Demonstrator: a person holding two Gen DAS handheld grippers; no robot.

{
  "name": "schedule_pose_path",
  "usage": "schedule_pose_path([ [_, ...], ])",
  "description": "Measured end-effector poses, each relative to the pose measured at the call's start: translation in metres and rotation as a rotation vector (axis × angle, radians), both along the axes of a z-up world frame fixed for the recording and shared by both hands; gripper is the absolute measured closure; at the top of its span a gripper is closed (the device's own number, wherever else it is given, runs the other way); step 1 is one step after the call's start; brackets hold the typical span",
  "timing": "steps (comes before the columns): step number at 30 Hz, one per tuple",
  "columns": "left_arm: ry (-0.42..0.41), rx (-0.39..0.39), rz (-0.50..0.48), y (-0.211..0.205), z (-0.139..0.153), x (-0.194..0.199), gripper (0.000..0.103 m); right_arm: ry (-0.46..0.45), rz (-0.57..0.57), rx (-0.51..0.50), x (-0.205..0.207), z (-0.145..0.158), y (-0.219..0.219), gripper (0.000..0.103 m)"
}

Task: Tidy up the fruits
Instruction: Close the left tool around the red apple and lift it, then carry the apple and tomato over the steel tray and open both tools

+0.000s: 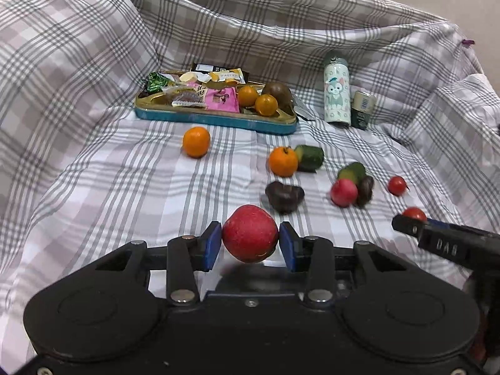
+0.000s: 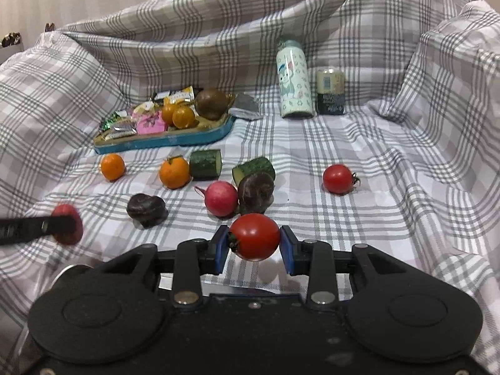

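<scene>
Left gripper (image 1: 250, 243) has its blue pads clamped on a red radish (image 1: 250, 238), lifted clear of the checked cloth (image 1: 93, 187). Far side, the blue tray (image 1: 215, 120) holds snack packets, two small oranges and a brown fruit. Between tray and gripper lie two loose oranges (image 1: 196, 141), a cucumber piece (image 1: 309, 158) and a dark chestnut (image 1: 285, 196). At near right, the right gripper (image 1: 409, 223) comes in carrying a tomato (image 1: 414, 213).

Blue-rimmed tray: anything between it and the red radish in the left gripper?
Left wrist view: only bare checked cloth between left gripper's red radish and tray.
</scene>
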State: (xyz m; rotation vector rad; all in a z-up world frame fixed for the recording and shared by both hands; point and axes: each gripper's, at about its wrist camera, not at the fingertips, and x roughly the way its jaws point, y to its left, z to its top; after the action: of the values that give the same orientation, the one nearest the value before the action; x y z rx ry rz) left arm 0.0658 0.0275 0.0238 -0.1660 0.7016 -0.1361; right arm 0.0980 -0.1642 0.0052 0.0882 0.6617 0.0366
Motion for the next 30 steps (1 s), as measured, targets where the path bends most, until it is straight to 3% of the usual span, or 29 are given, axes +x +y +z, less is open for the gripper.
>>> schedule_pose_path([
  [5,0.001,0.01,-0.014,-0.001,-0.004,-0.025,0.055,0.014,-0.016,0.063,-0.025,0.006,-0.005,0.067],
  [21,0.014,0.047,-0.04,-0.016,-0.016,-0.074,0.055,0.017,0.025,0.045,-0.113,0.006,0.011,0.067],
  [30,0.045,0.052,-0.054,-0.019,-0.026,-0.076,0.054,0.05,0.072,0.036,-0.119,-0.002,0.018,0.067],
])
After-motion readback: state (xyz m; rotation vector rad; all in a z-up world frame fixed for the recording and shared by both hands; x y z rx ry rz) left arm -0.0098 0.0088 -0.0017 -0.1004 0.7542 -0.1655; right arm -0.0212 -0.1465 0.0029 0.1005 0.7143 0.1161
